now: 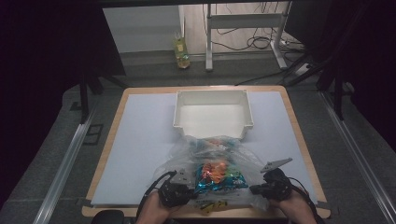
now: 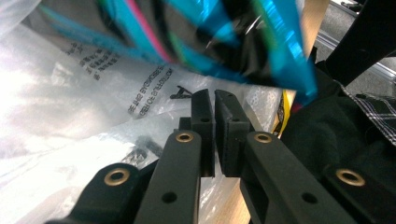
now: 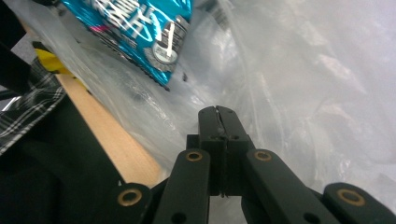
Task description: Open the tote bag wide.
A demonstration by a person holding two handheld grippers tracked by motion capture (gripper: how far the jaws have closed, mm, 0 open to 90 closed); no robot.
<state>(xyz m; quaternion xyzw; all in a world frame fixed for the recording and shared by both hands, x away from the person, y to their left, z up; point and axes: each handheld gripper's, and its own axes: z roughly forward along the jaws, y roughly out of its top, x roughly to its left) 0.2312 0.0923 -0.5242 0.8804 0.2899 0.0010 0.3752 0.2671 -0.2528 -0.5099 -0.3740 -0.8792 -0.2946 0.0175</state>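
Near the table's front edge in the high view, a clear plastic bag (image 1: 219,163) holding a blue snack packet (image 1: 219,179) lies just in front of a white bin (image 1: 212,112), with the left gripper (image 1: 175,191) and right gripper (image 1: 268,186) at its two near corners. Along the left gripper view, the jaws are nearly pressed together with a thin slit between them, beside the bag's printed film (image 2: 116,88). Along the right gripper view, the jaws are pressed together against the crumpled film (image 3: 299,93); whether either pinches film I cannot tell.
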